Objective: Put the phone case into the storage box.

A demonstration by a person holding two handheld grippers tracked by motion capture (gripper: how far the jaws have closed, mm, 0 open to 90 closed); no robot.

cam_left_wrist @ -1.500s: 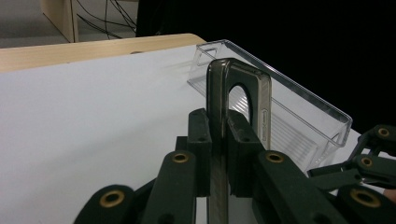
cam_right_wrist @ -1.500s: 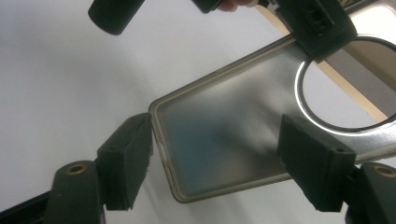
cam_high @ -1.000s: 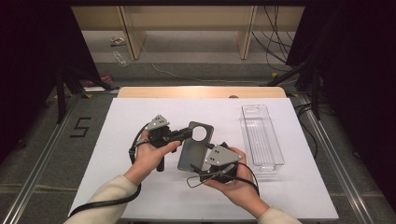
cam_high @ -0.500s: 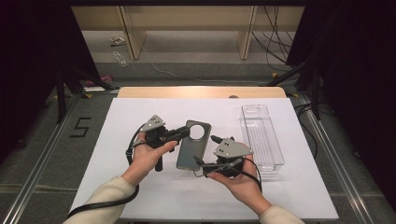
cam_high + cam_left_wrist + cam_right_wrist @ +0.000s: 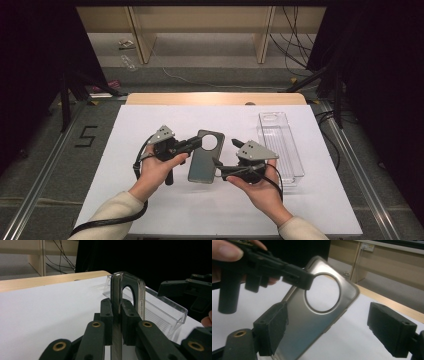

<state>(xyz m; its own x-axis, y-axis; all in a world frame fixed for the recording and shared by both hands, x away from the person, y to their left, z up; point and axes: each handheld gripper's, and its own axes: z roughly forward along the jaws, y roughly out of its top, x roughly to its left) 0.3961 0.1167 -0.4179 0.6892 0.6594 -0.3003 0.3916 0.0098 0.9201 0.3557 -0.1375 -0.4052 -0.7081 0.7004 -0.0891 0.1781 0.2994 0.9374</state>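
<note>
Jaws of left gripper (image 5: 196,142) pinch the phone case (image 5: 206,157) upright for handover; right gripper (image 5: 226,159) jaws spread alongside.

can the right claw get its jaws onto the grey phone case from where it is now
Probably yes. The right claw stands open beside the translucent grey phone case with a round camera hole, which the left claw holds up by its top edge; nothing lies between them.
</note>
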